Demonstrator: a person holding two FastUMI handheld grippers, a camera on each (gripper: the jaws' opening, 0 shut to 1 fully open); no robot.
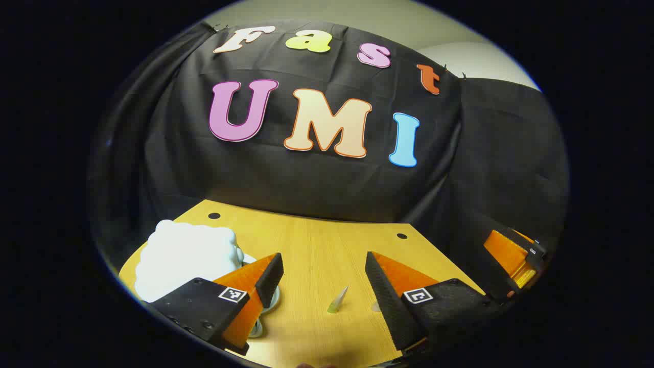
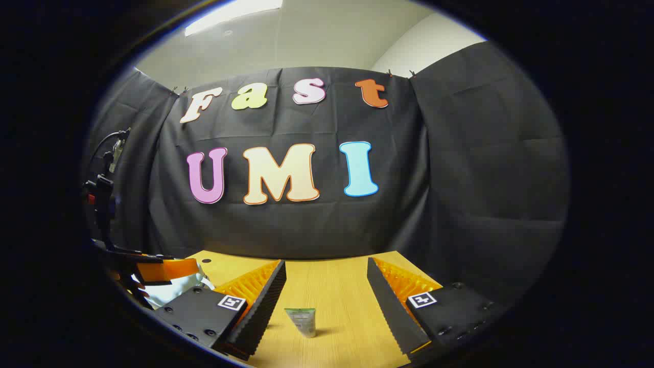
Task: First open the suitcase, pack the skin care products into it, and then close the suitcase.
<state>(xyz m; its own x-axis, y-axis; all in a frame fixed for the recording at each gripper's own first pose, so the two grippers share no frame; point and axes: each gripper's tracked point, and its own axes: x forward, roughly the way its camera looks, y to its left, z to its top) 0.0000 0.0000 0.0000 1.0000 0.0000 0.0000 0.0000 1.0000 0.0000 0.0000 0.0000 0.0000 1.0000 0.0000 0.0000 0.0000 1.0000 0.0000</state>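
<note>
Left gripper (image 1: pixel 324 278) jaws spread wide, nothing held, over wooden table (image 1: pixel 327 240). White bumpy suitcase (image 1: pixel 186 255) at its left, shut; small tube (image 1: pixel 337 300) upright between the fingers, untouched. Right gripper (image 2: pixel 326 291) wide apart, empty; skincare tube (image 2: pixel 302 322) upright between its fingers, clear of both.

Lighting overhead: a bright ceiling strip light (image 2: pixel 235 14) glows at top of right gripper view. The yellow wood-grain worktop (image 1: pixel 327 245) is evenly lit, with soft short shadows. The white puffy suitcase (image 1: pixel 186 255) is overexposed, detail lost. Strong fisheye bending at edges; rims dim and slightly blurred. Centre sharp.
</note>
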